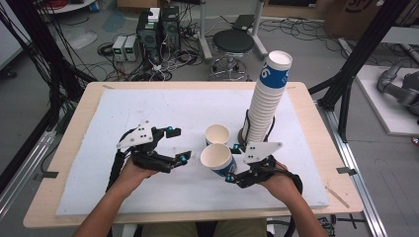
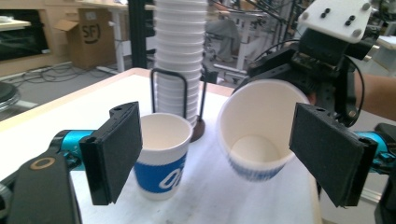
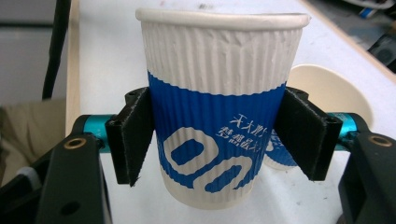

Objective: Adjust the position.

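Table [image 1: 74, 148] seen from above: right gripper [image 1: 231, 163] clamps a tilted paper cup [image 1: 217, 159] near the front edge, just before a second cup [image 1: 217, 134] and a tall cup stack [image 1: 267, 98]. Left gripper [image 1: 179, 144] hangs with jaws wide, empty.

Left gripper view — spread jaws frame both cups; the stack's top is cut off.

Right gripper view — pads [image 3: 133, 140] press the held cup's blue band, second cup mostly hidden.

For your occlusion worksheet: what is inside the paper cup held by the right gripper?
The held cup is tilted toward the left gripper's camera: its white inside and bare bottom show, holding nothing. Its near wall covers a strip of the bottom.
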Tool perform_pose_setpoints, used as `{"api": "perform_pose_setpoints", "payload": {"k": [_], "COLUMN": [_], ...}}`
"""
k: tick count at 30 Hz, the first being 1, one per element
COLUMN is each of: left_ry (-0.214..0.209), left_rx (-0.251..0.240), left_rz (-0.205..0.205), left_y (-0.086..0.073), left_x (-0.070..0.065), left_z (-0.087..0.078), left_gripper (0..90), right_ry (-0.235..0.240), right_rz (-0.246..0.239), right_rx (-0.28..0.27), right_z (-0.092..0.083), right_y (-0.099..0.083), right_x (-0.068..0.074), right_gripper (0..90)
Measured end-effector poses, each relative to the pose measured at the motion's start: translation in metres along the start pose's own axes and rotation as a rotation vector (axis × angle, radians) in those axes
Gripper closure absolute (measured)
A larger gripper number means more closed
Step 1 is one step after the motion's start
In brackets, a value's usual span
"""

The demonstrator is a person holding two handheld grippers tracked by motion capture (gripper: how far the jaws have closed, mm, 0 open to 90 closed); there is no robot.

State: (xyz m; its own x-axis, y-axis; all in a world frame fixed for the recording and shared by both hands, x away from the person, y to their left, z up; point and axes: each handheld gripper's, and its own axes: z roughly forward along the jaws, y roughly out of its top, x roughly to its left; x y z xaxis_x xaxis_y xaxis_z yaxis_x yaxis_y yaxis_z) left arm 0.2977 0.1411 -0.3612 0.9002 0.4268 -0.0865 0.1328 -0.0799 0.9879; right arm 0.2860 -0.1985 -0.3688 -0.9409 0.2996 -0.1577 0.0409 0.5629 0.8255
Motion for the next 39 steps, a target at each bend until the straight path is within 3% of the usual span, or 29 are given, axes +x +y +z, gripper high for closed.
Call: {"api": "perform_pose_setpoints", "payload": {"k": [9, 14, 18, 27, 30, 39], "left_ry": [0.098, 0.166, 0.195, 0.219, 0.232, 0.256], "left_rx": [-0.026, -0.039, -0.03, -0.019, 0.001, -0.027], "left_rz": [-0.031, -0.033, -0.027, 0.008, 0.04, 0.027], "left_y": [-0.023, -0.036, -0.043, -0.049, -0.051, -0.051], "left_x": [0.011, 0.015, 0.016, 0.015, 0.014, 0.016], "left_z": [-0.014, -0.02, -0.023, -0.028, -0.03, -0.039], "left_gripper": [17.3, 17.3, 17.3, 17.4, 17.7, 17.7], "right_ry": [-0.077, -0.113, -0.135, -0.167, -0.172, -0.18], "right_rz": [0.081, 0.114, 0.121, 0.135, 0.139, 0.152], "right_rx": [-0.143, -0.18, -0.197, -0.211, -0.221, -0.241], "right_z": [-0.014, -0.02, -0.024, -0.031, -0.033, -0.034], "right_y": [-0.023, -0.032, -0.036, -0.041, -0.042, -0.041], "right_x": [0.0, -0.001, -0.002, -0.003, -0.003, -0.005], "right_gripper": [30.5, 30.3, 30.3, 30.2, 30.3, 30.2]}}
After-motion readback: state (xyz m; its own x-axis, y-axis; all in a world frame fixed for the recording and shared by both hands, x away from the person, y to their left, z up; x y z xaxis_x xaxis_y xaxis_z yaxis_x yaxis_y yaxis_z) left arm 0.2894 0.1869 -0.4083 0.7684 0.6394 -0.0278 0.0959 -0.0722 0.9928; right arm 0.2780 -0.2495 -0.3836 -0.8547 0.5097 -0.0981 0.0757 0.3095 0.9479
